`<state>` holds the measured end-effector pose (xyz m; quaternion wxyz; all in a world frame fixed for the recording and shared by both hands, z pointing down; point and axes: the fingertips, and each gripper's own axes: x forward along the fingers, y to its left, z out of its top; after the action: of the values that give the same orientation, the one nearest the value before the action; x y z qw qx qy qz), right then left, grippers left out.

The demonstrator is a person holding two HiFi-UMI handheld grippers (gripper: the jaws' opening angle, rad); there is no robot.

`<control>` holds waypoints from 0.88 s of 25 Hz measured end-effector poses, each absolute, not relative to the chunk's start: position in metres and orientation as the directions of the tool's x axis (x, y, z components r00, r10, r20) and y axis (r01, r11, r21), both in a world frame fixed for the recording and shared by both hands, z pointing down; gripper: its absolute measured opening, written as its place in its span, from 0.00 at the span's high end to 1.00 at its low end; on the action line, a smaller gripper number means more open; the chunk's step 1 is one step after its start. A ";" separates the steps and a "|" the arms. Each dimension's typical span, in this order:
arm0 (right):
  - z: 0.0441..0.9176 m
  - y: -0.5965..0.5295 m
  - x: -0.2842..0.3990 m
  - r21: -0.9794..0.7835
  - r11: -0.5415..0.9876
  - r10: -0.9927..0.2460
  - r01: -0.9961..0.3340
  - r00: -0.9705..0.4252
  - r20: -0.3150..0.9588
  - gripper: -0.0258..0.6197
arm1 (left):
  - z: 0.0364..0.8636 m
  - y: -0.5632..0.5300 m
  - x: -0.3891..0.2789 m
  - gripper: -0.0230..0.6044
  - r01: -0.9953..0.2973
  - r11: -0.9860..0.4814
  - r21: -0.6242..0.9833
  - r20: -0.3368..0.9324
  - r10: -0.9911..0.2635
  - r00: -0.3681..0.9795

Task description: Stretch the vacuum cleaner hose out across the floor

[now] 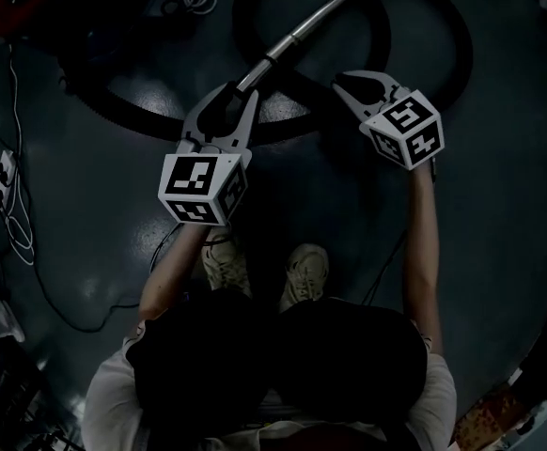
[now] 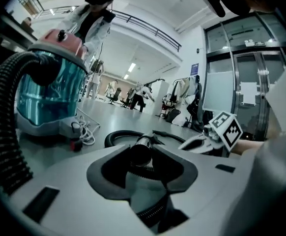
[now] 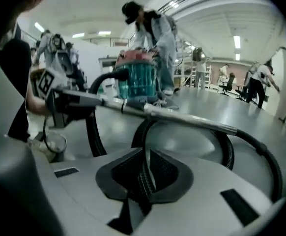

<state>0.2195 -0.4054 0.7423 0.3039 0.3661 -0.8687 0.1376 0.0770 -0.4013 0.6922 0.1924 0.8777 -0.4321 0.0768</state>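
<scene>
The wand (image 1: 320, 22) was polished, shiny metal, and the hose (image 2: 5, 132) was black, ribbed, matt plastic. The floor (image 1: 95, 195) shone smooth and glossy. The vacuum's tank (image 2: 49, 90) looked like clear teal plastic, and the left gripper (image 1: 239, 97) was matt, pale plastic.

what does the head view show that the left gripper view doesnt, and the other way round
Only the head view: the person's shoes and the left gripper's own marker cube.
Only the left gripper view: the vacuum cleaner's teal tank and people further off in the hall.
Both: the metal wand clamped in the left gripper's jaws, the black hose looped on the floor, and the right gripper, shut with nothing in it.
</scene>
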 end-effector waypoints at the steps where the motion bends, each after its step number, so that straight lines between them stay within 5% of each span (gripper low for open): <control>1: 0.756 -0.402 0.222 0.025 0.708 -0.527 -0.705 -0.506 0.683 0.91 | 0.686 -0.407 0.077 0.77 -0.788 -0.557 0.261 0.285 -0.736 0.615; 13: 0.786 -0.395 0.217 0.032 0.797 -0.357 -0.603 -0.428 0.830 0.90 | 0.662 -0.476 0.083 0.76 -0.805 -0.557 0.203 0.272 -0.758 0.593; 22: 0.782 -0.383 0.236 0.021 0.796 -0.351 -0.605 -0.433 0.831 0.89 | 0.650 -0.543 0.093 0.74 -0.830 -0.537 0.148 0.272 -0.785 0.556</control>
<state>0.2359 -0.3830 0.7818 0.4492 0.2863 -0.8344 0.1416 0.0929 -0.5432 0.6497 0.1306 0.8724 -0.4630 0.0865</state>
